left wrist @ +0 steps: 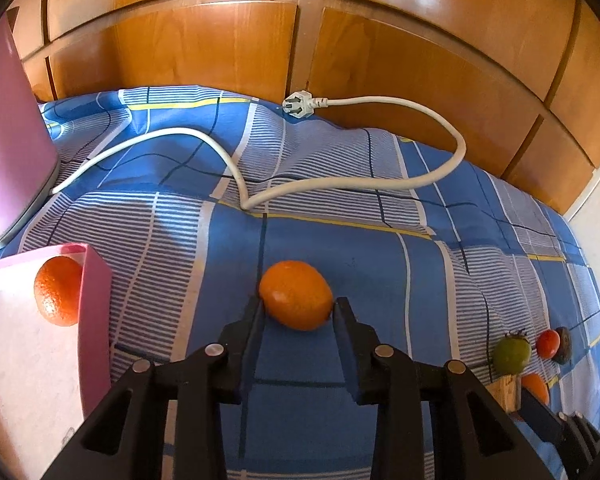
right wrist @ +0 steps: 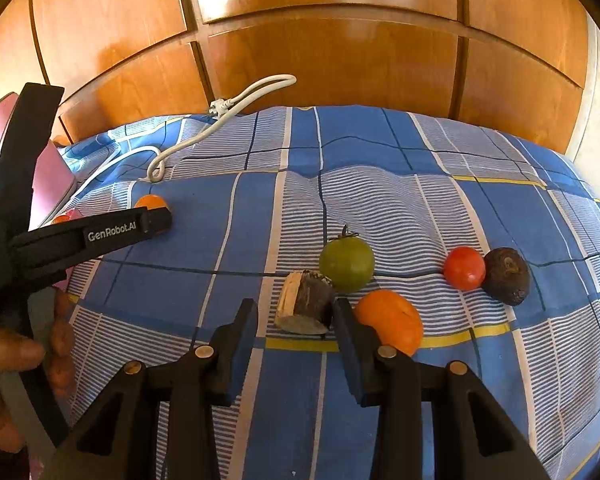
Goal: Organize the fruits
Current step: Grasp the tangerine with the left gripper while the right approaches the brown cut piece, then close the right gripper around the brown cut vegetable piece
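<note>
Left gripper (left wrist: pixel 298 304): fingers lay against both sides of the loose orange (left wrist: pixel 296 294), which rested on the bedspread (left wrist: pixel 380 232) near its middle; whether they were squeezing could not be told.
Right gripper (right wrist: pixel 294 312): spread wide, holding nothing, with a cut chunk of brown-skinned fruit (right wrist: pixel 306 308) between its tips.
Destination: pink box (left wrist: pixel 96 304) at the bedspread's left edge, one orange (left wrist: pixel 58 296) already inside.
Remaining fruit: green tomato (right wrist: pixel 347 264), red tomato (right wrist: pixel 464 268), dark avocado (right wrist: pixel 506 276) and another orange (right wrist: pixel 390 320), toward the right edge.
Risk, slip: a round, smooth orange pinched only at the fingertips would probably roll out during a lift.
Risk, surface: soft, rumpled cloth would probably let dropped fruit roll away.
Risk, snag: white power cable (left wrist: pixel 340 184) looped across the far side.
Room: glossy wooden wardrobe doors (left wrist: pixel 220 40) behind the bed.
</note>
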Tool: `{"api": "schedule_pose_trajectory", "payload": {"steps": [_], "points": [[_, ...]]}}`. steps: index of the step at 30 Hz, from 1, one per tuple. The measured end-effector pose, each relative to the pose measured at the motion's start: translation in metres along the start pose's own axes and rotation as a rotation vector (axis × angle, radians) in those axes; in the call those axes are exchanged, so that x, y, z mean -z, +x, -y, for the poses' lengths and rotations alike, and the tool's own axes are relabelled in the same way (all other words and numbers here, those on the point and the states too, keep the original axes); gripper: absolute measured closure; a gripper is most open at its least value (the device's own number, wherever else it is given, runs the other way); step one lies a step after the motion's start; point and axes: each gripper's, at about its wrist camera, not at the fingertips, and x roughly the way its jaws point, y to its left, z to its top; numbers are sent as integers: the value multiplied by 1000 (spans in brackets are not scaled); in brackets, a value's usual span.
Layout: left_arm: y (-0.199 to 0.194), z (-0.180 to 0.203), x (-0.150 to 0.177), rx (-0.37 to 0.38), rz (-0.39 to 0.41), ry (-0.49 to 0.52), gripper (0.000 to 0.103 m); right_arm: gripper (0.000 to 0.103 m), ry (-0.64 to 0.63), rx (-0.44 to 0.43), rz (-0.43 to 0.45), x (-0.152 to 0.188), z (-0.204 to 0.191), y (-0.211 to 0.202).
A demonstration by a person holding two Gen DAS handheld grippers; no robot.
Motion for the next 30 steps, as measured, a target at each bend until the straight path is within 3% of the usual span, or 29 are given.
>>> {"api": "schedule_pose_trajectory", "payload": {"steps": [9, 13, 18, 30], "points": [[-16, 2, 20, -3, -12, 12, 69, 63, -24, 10, -5, 3, -4, 2], [-25, 3, 32, -2, -20, 5, 69, 79, -25, -1, -43, 7, -4, 8], [-36, 4, 48, -2, -25, 0, 69, 86, -24, 1, -48, 12, -2, 3], [-51, 20, 81, 3, -16, 34, 69, 87, 64, -67, -59, 19, 13, -6]]}}
